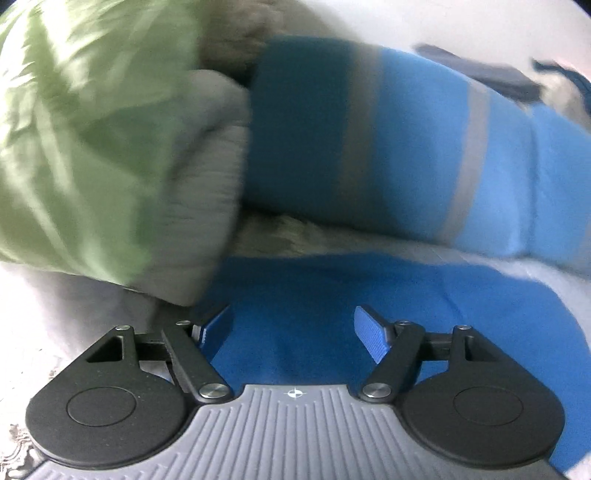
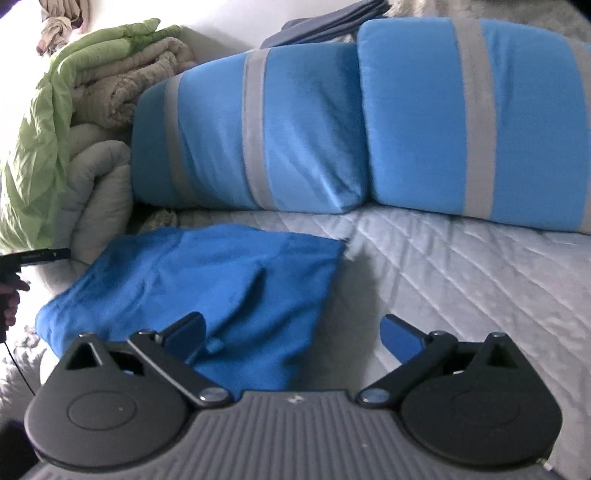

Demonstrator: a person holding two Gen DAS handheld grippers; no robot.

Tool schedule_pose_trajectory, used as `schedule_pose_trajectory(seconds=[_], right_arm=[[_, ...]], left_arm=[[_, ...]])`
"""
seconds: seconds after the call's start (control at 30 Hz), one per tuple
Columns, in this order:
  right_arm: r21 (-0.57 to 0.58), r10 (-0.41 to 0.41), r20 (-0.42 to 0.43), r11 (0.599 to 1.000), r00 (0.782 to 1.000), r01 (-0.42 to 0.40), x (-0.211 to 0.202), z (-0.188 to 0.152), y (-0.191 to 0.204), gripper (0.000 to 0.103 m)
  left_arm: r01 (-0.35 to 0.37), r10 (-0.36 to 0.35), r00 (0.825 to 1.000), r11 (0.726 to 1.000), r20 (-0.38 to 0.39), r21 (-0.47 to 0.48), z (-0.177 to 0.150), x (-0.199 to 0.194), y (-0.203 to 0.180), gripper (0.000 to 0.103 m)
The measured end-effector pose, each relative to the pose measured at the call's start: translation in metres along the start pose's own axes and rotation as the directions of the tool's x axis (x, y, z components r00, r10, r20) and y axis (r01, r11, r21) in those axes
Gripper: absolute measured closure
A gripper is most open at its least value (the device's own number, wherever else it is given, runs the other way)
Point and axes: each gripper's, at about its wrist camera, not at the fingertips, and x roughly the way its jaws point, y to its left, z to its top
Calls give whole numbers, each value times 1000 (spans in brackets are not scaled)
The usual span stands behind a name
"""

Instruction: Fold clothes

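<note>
A bright blue garment lies folded and a little rumpled on the pale quilted bed. In the left wrist view the same blue garment fills the ground right under my left gripper, which is open with nothing between its fingers. My right gripper is open too, hovering over the garment's near right edge; its left finger is above the cloth and its right finger above the bare quilt. The left gripper and a hand show at the far left edge of the right wrist view.
Two blue pillows with grey stripes lean along the back of the bed. A rolled green and grey duvet is piled at the left, close to my left gripper. Dark folded cloth lies behind the pillows.
</note>
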Motion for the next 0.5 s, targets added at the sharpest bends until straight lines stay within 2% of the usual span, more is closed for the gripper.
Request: schedule_pose_trajectory(seconds=[0.1, 0.3, 0.4, 0.5], right_arm=[[2, -21, 10, 1000, 1000, 21, -9, -20, -11, 1], [44, -54, 22, 998, 998, 53, -8, -63, -32, 1], [65, -71, 28, 995, 997, 69, -7, -84, -43, 1], [82, -84, -42, 993, 996, 87, 1, -93, -52, 1]], left_arm=[[26, -26, 1000, 999, 1, 42, -8, -4, -36, 29], [102, -102, 995, 995, 11, 18, -18, -6, -112, 29], [129, -130, 991, 991, 17, 45, -23, 3, -157, 29], [158, -159, 987, 986, 23, 55, -29, 16, -197, 29]])
